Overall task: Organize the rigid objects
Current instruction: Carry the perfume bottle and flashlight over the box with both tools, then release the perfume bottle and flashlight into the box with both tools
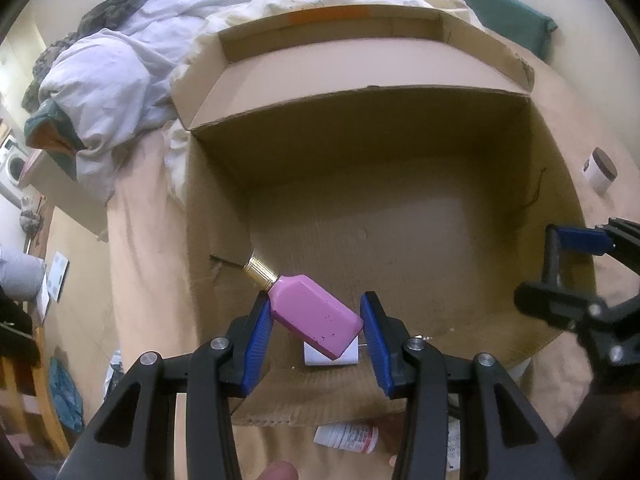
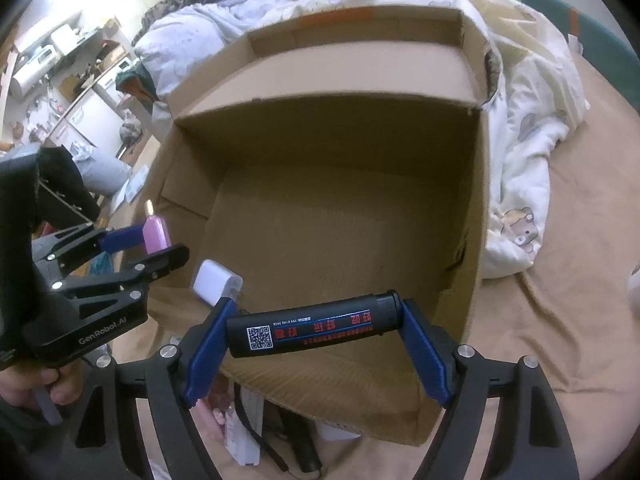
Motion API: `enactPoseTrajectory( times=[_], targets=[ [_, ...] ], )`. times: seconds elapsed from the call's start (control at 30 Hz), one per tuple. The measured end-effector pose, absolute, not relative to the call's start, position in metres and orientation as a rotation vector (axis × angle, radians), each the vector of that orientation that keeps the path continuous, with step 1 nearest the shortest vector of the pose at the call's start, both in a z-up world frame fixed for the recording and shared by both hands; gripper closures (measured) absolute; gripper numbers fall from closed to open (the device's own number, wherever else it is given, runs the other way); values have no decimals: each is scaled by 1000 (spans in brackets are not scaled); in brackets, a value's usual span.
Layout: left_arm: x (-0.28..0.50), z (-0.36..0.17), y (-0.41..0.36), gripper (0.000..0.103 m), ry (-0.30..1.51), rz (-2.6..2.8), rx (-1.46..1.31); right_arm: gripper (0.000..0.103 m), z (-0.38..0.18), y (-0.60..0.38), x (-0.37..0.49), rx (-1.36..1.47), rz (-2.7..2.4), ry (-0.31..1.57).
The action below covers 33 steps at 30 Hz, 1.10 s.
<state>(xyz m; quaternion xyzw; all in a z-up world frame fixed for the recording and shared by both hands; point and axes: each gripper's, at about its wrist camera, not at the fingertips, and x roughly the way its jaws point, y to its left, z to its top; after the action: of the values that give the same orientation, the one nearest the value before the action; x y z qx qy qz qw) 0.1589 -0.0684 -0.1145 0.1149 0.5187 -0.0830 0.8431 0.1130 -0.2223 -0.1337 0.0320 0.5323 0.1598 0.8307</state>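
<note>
**A:** Over the cardboard box, at its near-left corner, the left gripper is clamped on the pink bottle, jaws drawn in tight against its sides. The gold cap tilts toward the box's left wall.

**B:** And the other hand?

**A:** The right gripper hangs above the box's near edge with its jaws spread wide, pinching the black cylinder end to end, crosswise.

**B:** What's already in the box?

**A:** One white charger, on the floor by the near-left corner, right under the bottle.

**B:** Then I'd carry the bottle farther along the box floor before letting go, so it doesn't land on the charger. Lower it close to the cardboard; it looks hard and would likely bounce or roll.

**A:** Same for the cylinder: it's round, so I'd lay it along the box's near wall, low, then ease the jaws apart
</note>
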Motion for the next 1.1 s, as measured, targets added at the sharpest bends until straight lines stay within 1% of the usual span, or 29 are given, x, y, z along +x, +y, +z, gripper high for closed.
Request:
enactPoseTrajectory(
  times=[0.17,0.87,1.1],
  targets=[
    [158,-121,-72,62,1094,-162,288,16,-139,-216,115,35,340,1148],
    [169,-144,-61,62,1158,-112,292,16,-141,-212,121,18,297,1160],
    [171,-144,-54,62,1183,-78,265,16,-138,-215,121,31,290,1154]
  ],
)
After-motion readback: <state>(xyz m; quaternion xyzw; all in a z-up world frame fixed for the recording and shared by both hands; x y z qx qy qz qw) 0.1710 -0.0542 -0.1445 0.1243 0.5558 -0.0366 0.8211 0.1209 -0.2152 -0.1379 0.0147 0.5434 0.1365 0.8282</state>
